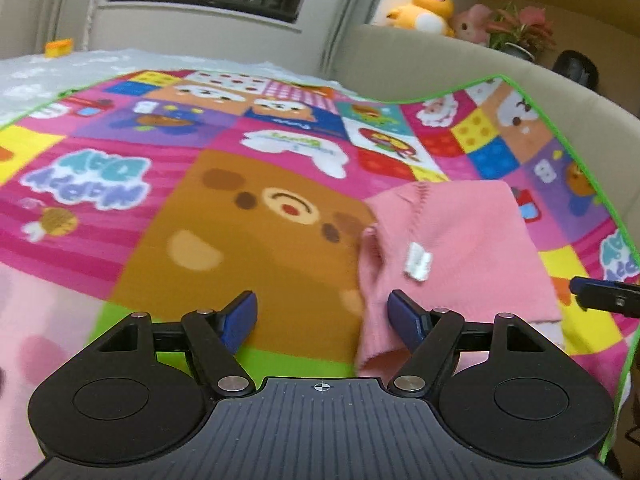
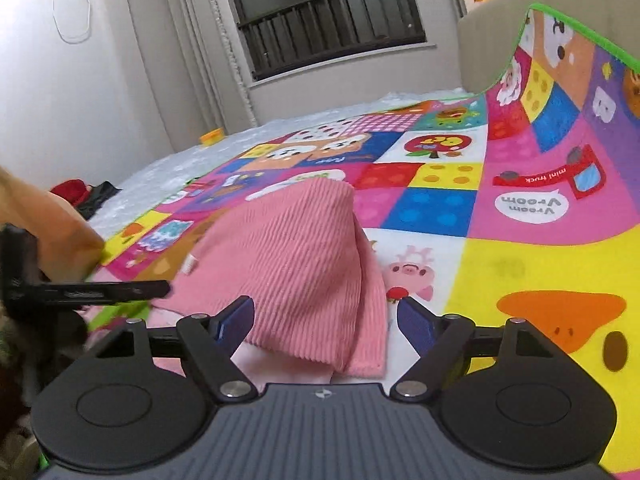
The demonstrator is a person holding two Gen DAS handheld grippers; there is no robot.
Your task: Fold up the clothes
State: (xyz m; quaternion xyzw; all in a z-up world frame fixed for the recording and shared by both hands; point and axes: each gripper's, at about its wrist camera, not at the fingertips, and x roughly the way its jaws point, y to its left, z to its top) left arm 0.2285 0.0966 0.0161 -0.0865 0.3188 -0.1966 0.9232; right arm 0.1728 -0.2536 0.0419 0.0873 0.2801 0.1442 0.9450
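Below, a cartoon play mat (image 1: pixel 248 240) under a barred window (image 2: pixel 328 12); both grippers (image 1: pixel 322 316) (image 2: pixel 326 320) gape wide.

Pink ribbed garment (image 2: pixel 296 256) lies folded on mat (image 2: pixel 520 264).

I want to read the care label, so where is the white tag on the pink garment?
In the left wrist view the white tag lies on the pink garment, right of centre, just beyond the left tongs' right finger.

Right claw (image 2: pixel 326 320) spread wide, straddling near edge of folded pink ribbed garment (image 2: pixel 296 264) on patterned play mat (image 2: pixel 520 264). Left claw (image 2: pixel 160 289) at garment's left side; closure indeterminate.
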